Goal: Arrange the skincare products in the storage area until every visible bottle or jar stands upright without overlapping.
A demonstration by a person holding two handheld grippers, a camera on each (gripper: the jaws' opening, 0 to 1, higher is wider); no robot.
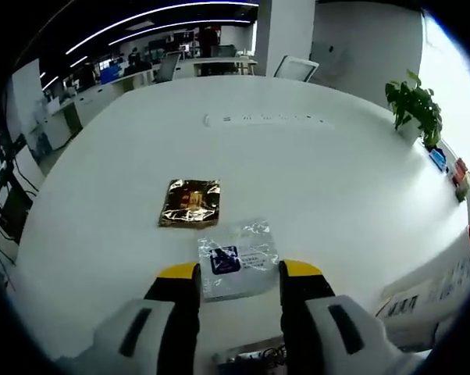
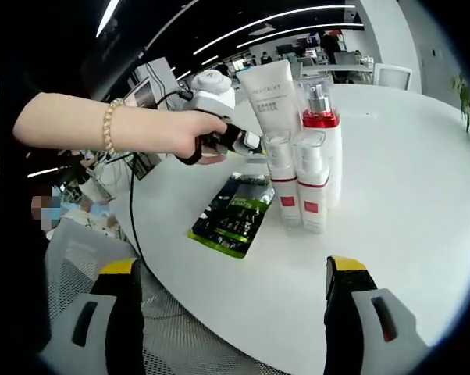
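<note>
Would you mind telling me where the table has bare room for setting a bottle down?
Free: the white table right of the bottle cluster, and the stretch beyond the gold sachet toward the plant. Crowded: between the green sachet, the bottles and the person's hand.

No lettering reads clearly on the white tube (image 2: 270,94) or the sachets (image 1: 236,256).
</note>
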